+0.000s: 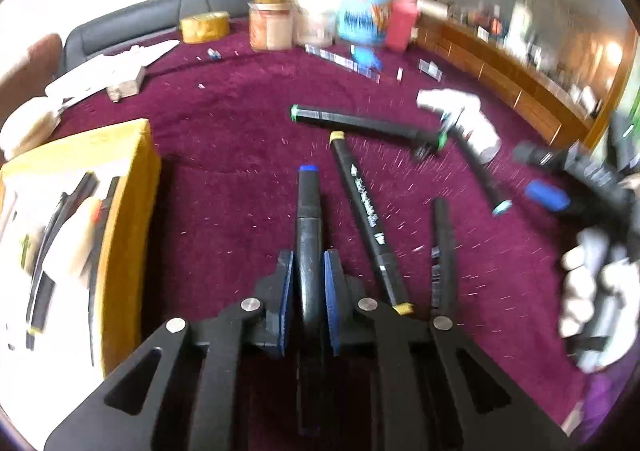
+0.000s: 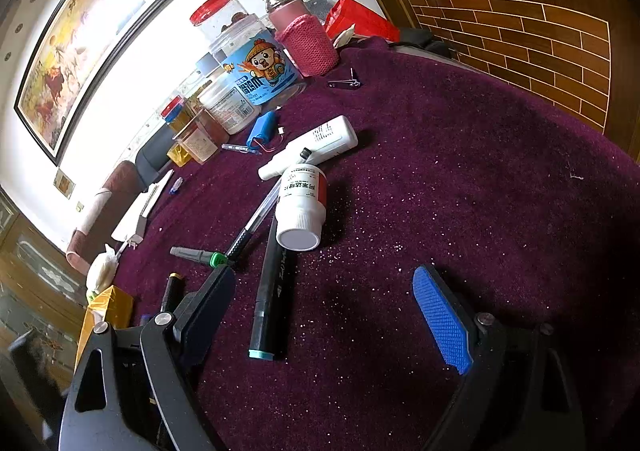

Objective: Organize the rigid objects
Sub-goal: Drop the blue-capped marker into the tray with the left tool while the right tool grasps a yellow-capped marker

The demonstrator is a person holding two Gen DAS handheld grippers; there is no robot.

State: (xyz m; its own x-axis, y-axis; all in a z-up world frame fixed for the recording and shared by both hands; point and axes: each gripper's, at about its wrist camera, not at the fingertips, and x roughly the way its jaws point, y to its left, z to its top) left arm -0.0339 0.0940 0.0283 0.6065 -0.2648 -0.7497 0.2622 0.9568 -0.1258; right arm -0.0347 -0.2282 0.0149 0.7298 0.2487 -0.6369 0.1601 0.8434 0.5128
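Note:
In the left wrist view my left gripper (image 1: 310, 275) is shut on a black marker with a blue end (image 1: 308, 211), which points forward over the purple cloth. Beside it lie a yellow-ended marker (image 1: 362, 211), a plain black marker (image 1: 442, 247) and a green-ended marker (image 1: 360, 123). My right gripper (image 2: 324, 311) stands open above the cloth with nothing between its fingers. Just ahead of it lies a teal-ended black marker (image 2: 272, 291), its far end under a white pill bottle (image 2: 302, 207). A clear gel pen (image 2: 256, 219) and the green-ended marker (image 2: 200, 255) lie to the left.
A yellow box (image 1: 124, 211) holding pens stands at the left. Jars, a blue-labelled tub (image 2: 260, 67) and a pink-sleeved bottle (image 2: 308, 39) line the back. A white spray bottle (image 2: 316, 143), a blue battery pack (image 2: 260, 129) and a nail clipper (image 2: 344, 82) lie on the cloth. A wooden cabinet (image 2: 540, 43) is at the right.

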